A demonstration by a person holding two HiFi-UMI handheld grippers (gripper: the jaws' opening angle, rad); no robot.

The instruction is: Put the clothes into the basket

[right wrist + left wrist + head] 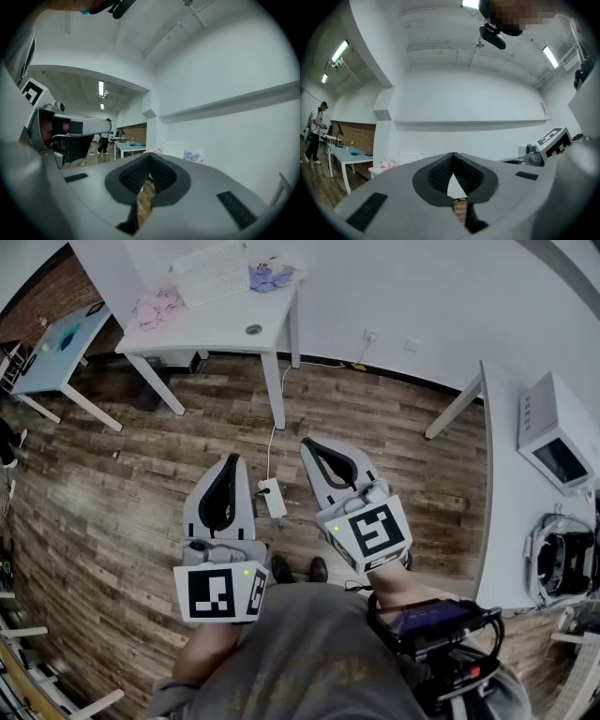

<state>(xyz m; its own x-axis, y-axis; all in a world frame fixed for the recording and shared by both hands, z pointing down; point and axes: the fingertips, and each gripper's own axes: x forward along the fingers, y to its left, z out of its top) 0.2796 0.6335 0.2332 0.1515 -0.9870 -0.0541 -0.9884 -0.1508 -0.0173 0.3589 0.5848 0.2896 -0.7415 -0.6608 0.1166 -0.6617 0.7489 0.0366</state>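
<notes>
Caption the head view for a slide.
Left gripper and right gripper shut above floor; basket and clothes on far table.

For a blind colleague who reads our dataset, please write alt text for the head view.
Seen from above, a person holds the left gripper and the right gripper side by side over a wooden floor, jaws together and empty. Ahead, a white table bears a white basket between a pink garment on its left and a purple garment on its right.
</notes>
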